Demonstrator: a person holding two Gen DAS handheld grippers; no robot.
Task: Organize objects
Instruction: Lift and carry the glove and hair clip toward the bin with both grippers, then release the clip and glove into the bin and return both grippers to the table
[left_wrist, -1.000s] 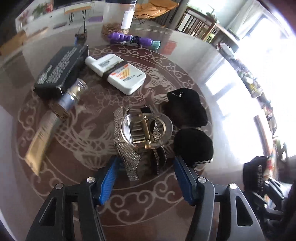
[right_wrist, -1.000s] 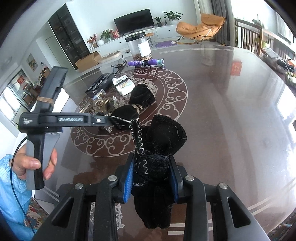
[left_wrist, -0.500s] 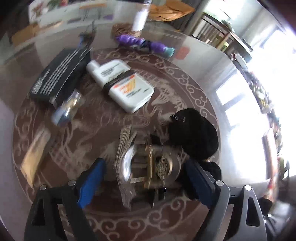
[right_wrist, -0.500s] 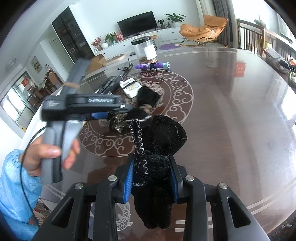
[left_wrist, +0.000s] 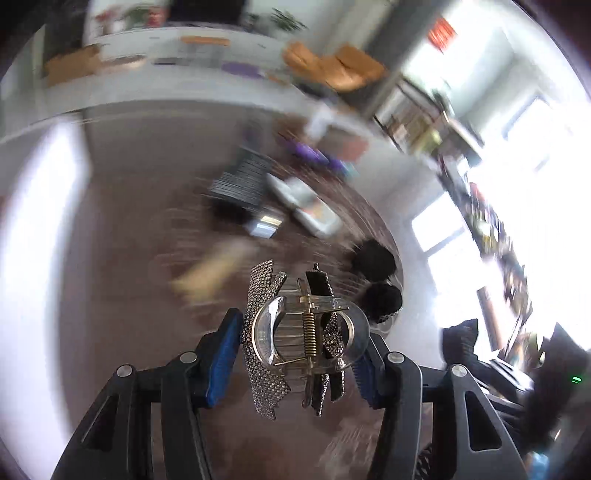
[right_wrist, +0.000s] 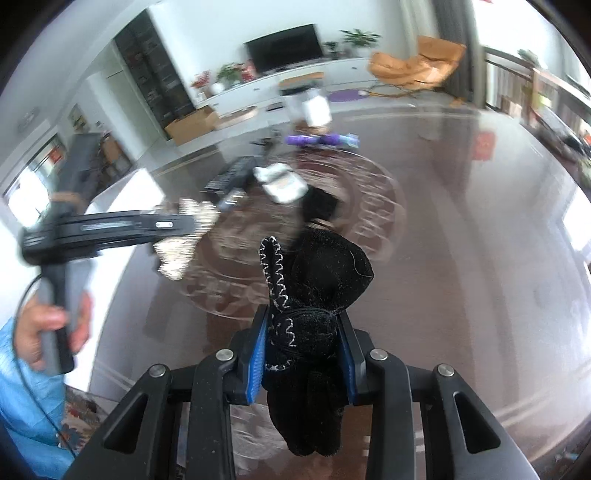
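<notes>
**Hair clip lifted clear of the worktop**

A second ago the left hand-held gripper (left_wrist: 299, 354) stood wide over the hair clip (left_wrist: 301, 339), which lay flat on the patterned ring of the worktop (left_wrist: 122, 229). Now its blue pads press on both sides of the clip, and the clip hangs at the lower centre of the left wrist view with the worktop blurred behind it, so it appears to have been picked up and is being carried. That means one more loose item has left the cluster and needs a place to go.

The right hand-held gripper (right_wrist: 303, 350) is clamped on a black cloth toy (right_wrist: 314, 314) as it was before, at the lower centre of its view, held above the worktop.

Remaining items sit in the upper middle of the right wrist view: a white bottle (right_wrist: 282, 182), a dark box (right_wrist: 231, 177), a purple toy (right_wrist: 321, 139) and a black bundle (right_wrist: 319, 205) just beyond the held toy. The right half of that view shows bare, glossy worktop, seemingly the freest room for setting down. The worktop's near rim curves across the lower right; the left gripper's handle crosses the left side, so the two could clash there.
</notes>
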